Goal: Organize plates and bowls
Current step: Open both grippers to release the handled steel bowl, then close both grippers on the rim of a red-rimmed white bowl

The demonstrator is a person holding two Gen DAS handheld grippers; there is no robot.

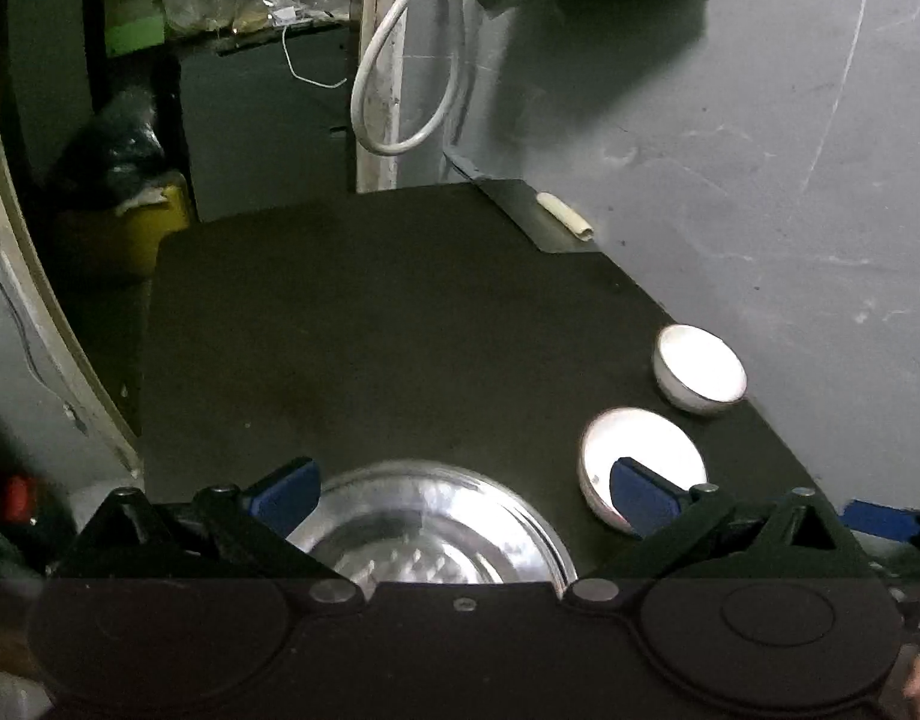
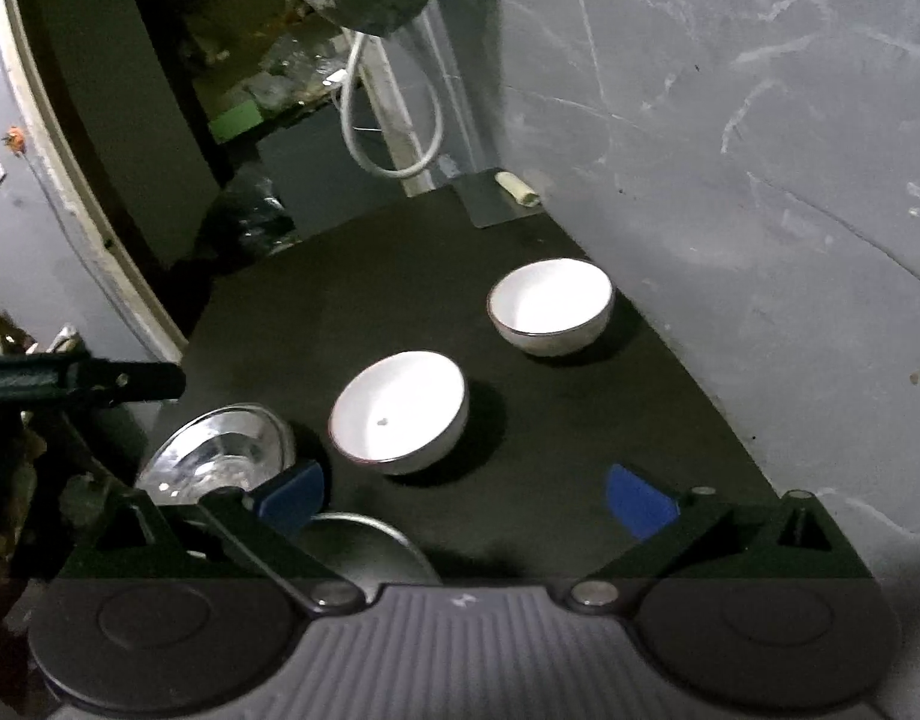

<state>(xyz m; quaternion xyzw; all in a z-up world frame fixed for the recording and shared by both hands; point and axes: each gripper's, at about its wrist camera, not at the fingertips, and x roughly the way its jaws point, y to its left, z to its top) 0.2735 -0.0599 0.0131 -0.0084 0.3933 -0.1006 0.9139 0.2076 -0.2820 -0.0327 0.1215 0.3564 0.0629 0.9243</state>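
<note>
From the left wrist view, I have the left gripper [image 1: 463,489] with its blue pads spread as wide as they go and nothing between them; the steel plate [image 1: 435,531] lies flat on the dark table [image 1: 369,330] directly under the gap, which I judge leaves it free on the surface rather than carried. Just right of it sits the near white bowl [image 1: 640,450], partly behind my right-hand pad, and the far white bowl [image 1: 700,369] stands a little beyond, close to the grey wall [image 1: 760,150]; the two bowls are apart, not nested, so stacking them looks like work not yet done. A pale roll [image 1: 565,215] lies at the table's far corner, out of the way. In the right wrist view, the right gripper [image 2: 463,495] is likewise wide apart and empty, aimed at bare table just short of the near white bowl [image 2: 399,411]. The far white bowl [image 2: 550,306] sits upright beyond it. At lower left I see the steel plate [image 2: 219,456], and a second metal rim pokes out beneath my left pad; I cannot tell what it belongs to.
</note>
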